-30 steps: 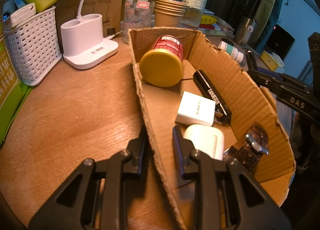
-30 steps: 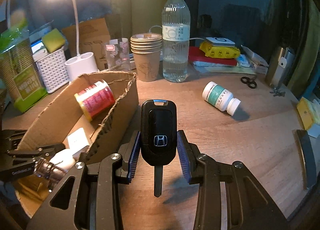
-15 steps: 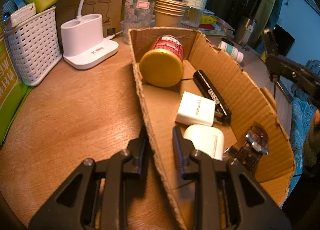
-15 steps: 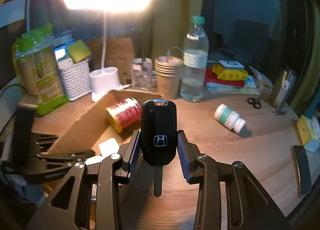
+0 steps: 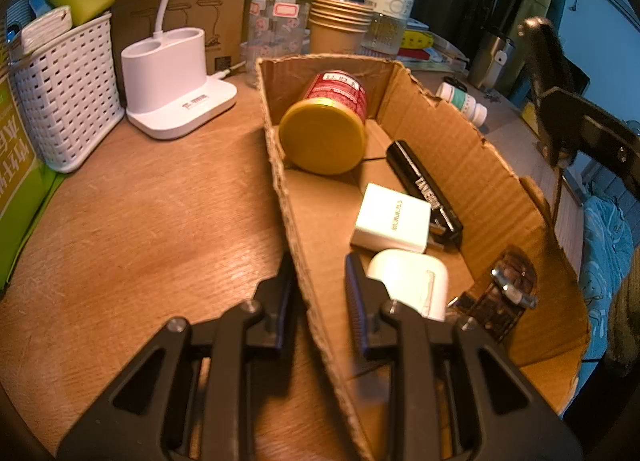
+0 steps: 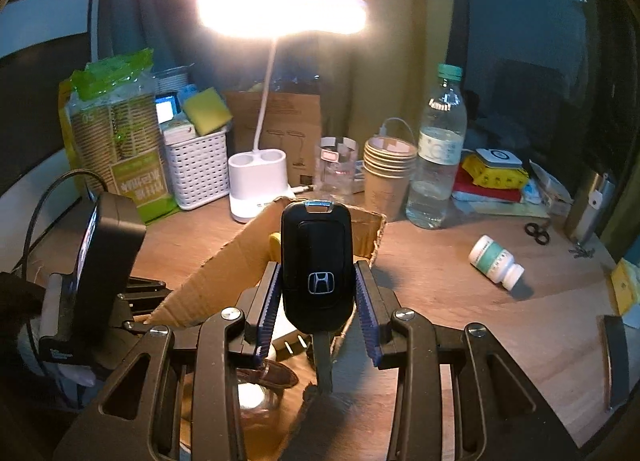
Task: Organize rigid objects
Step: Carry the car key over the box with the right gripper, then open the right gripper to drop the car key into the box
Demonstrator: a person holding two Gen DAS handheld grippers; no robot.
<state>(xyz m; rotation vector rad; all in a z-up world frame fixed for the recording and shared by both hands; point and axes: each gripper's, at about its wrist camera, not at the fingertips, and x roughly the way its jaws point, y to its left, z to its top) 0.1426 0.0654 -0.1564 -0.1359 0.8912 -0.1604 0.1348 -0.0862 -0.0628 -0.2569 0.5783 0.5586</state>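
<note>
Right gripper (image 6: 317, 303) clamped on black car key (image 6: 316, 257), pads pressing both sides of fob, metal blade hanging down below jaws, fob upright w/ logo facing cam. Key sits over near end of cardboard box (image 6: 224, 265), not touching it. Left gripper (image 5: 320, 285) pinched on box's left wall (image 5: 288, 197), one finger outside, one inside, wall between them. Inside box: red can w/ yellow lid (image 5: 326, 123) lying on its side at far end, black stapler (image 5: 424, 189) along right wall, white charger (image 5: 394, 219) just beside it, white case (image 5: 412, 281) near left gripper's inner finger, brown watch strap (image 5: 506, 293) at near right corner. Pill bottle (image 6: 496, 263) lies on its side on wood table (image 6: 460, 301), right of box, well apart from key. Desk lamp (image 6: 258, 181) lit behind box.
</note>
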